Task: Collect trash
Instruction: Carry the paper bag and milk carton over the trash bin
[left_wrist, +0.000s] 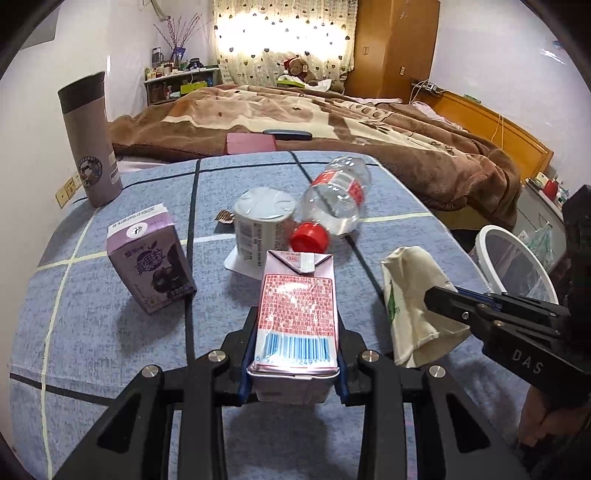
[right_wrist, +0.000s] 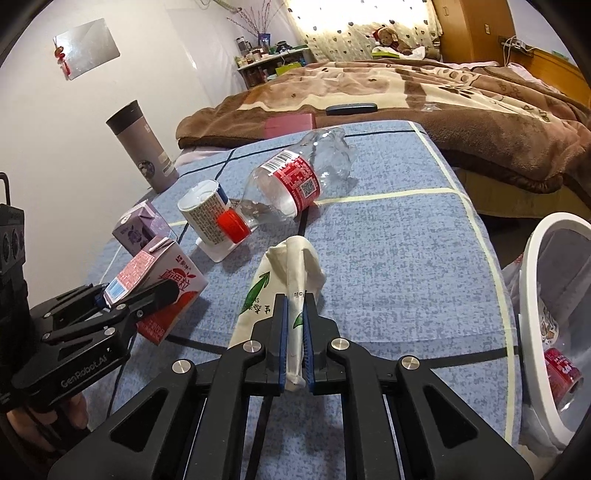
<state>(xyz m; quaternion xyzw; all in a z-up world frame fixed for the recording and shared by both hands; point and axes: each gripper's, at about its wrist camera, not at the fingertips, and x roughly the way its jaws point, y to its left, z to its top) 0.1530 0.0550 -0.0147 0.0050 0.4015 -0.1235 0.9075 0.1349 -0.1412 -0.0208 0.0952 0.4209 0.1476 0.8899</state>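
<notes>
My left gripper (left_wrist: 293, 369) is shut on a pink drink carton (left_wrist: 297, 314), held just above the blue checked table; it also shows in the right wrist view (right_wrist: 162, 291). My right gripper (right_wrist: 294, 332) is shut on a crumpled cream paper bag (right_wrist: 284, 280), which also shows in the left wrist view (left_wrist: 413, 302). On the table lie a purple drink carton (left_wrist: 149, 254), a white yogurt cup (left_wrist: 258, 225) upside down and a clear plastic bottle (left_wrist: 336, 195) with a red cap (left_wrist: 309, 236).
A white-rimmed trash bin (right_wrist: 532, 306) with a red can (right_wrist: 561, 373) inside stands off the table's right edge. A grey thermos (left_wrist: 90, 140) stands at the far left corner. A bed with a brown blanket (left_wrist: 332, 122) lies behind the table.
</notes>
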